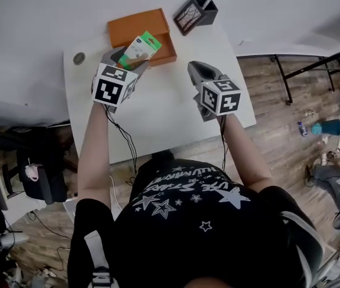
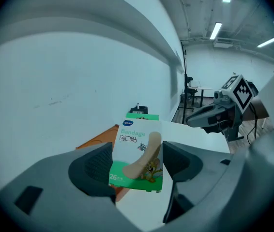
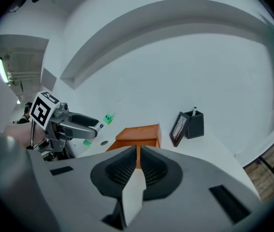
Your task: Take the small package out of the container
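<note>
A small white and green bandage package is held up in the air between the jaws of my left gripper, which is shut on it. In the head view the package sticks up from the left gripper over the front left part of the orange container. The container is an open, shallow orange box at the back of the white table. My right gripper hovers over the table to the right of the box, jaws shut with nothing between them.
A black pen holder stands at the back of the table, right of the orange box, and shows as the pen holder in the right gripper view. A round dark disc lies near the table's left edge. Chairs and clutter sit on the wooden floor around.
</note>
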The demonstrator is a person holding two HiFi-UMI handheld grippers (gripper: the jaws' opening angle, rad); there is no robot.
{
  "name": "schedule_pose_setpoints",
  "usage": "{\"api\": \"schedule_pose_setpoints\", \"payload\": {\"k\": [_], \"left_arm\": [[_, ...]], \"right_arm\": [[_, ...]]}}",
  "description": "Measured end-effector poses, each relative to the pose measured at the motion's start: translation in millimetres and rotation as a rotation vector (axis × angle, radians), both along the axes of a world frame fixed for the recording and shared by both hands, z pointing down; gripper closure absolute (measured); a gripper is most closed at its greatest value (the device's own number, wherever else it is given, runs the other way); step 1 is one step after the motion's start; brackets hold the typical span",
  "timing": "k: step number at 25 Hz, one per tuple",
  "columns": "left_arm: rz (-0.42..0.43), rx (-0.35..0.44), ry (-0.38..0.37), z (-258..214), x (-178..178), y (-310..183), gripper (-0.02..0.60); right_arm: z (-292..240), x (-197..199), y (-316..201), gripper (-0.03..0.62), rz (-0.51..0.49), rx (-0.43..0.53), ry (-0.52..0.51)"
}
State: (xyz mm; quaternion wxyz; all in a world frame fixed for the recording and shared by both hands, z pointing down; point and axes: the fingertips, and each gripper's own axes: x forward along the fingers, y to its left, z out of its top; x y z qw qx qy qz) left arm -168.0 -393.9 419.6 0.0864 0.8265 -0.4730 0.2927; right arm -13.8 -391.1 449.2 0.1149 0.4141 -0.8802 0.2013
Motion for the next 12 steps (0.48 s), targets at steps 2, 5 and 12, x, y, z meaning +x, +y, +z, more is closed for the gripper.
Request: {"api": "schedule_pose_setpoints", "payload": {"k": [2, 5, 12], "left_arm": [[-0.027, 0.030, 0.019, -8, 2, 14, 0.232], [-0.072, 0.071, 0.058, -15, 2, 37, 0.232], [-0.148, 0.094, 0.144, -22, 9, 90, 0.230]], "right_arm": [[-3, 3, 11, 0.540, -0.009, 0.005, -0.005], [-8, 8, 30, 0.540, -0.024, 0.018, -0.012], [-11, 22, 73, 0.540, -0.056, 0.027, -0.012]]}}
